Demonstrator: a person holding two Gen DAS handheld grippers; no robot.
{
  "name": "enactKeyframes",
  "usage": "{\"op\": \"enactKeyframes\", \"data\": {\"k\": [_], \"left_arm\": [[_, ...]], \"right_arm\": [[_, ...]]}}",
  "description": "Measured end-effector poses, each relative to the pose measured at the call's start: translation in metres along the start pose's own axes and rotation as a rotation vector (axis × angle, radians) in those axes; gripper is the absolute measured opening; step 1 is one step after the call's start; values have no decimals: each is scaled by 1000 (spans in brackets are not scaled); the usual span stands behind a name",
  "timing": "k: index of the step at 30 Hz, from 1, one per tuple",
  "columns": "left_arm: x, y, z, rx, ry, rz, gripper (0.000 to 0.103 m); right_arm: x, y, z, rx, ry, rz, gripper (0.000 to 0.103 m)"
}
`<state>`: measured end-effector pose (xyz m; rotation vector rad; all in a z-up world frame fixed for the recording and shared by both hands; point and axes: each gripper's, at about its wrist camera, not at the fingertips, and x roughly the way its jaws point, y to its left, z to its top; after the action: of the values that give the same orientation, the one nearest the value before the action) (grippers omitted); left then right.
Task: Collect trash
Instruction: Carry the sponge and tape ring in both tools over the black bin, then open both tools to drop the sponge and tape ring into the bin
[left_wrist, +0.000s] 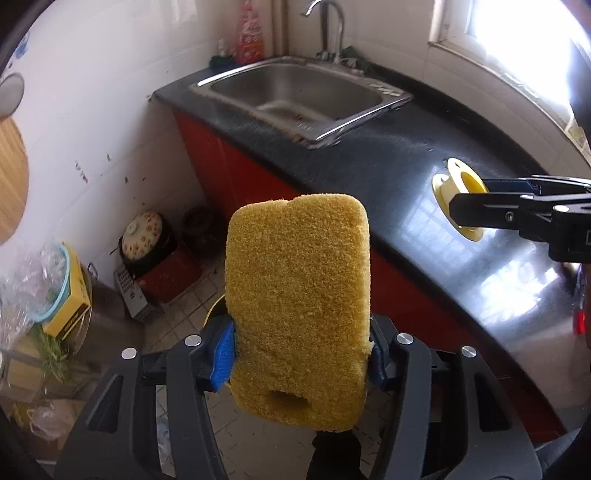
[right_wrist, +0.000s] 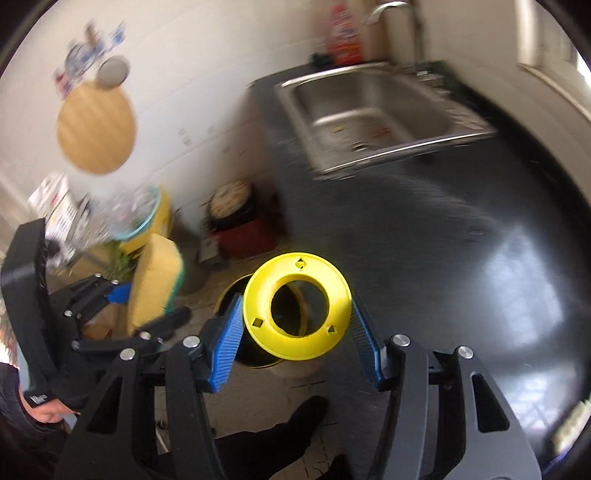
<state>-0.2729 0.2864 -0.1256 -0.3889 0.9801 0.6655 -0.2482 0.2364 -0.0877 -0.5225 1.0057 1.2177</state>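
Observation:
My left gripper (left_wrist: 301, 350) is shut on a yellow sponge (left_wrist: 299, 306) and holds it upright over the floor beside the counter. The sponge also shows in the right wrist view (right_wrist: 155, 280), with the left gripper (right_wrist: 122, 306) around it. My right gripper (right_wrist: 295, 328) is shut on a yellow plastic spool (right_wrist: 297, 308), its blue pads against the rim, above the counter's edge. In the left wrist view the spool (left_wrist: 458, 192) sits between the right gripper's fingers (left_wrist: 480, 210). A dark round bin with a yellow rim (right_wrist: 236, 295) stands on the floor below, mostly hidden.
A black countertop (left_wrist: 424, 155) runs along red cabinets (left_wrist: 229, 166). A steel sink (left_wrist: 295, 92) with a tap sits at its far end. On the floor stand a patterned pot (left_wrist: 144, 232), a red box, a grater and a stack of boxes (left_wrist: 66, 295).

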Motion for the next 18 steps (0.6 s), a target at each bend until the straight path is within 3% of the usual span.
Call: {"op": "enactKeyframes", "data": {"k": [6, 10, 14, 18], "left_arm": [[53, 53, -58, -96, 88, 3, 55], [103, 72, -84, -127, 142, -17, 55], [142, 86, -97, -154, 182, -31, 55], [165, 98, -100, -182, 191, -54, 55]], "right_arm": [[96, 51, -5, -73, 143, 81, 55], [151, 54, -13, -66, 224, 79, 55], [199, 53, -17, -51, 288, 57, 55], [219, 49, -17, -39, 319, 48, 55]]}}
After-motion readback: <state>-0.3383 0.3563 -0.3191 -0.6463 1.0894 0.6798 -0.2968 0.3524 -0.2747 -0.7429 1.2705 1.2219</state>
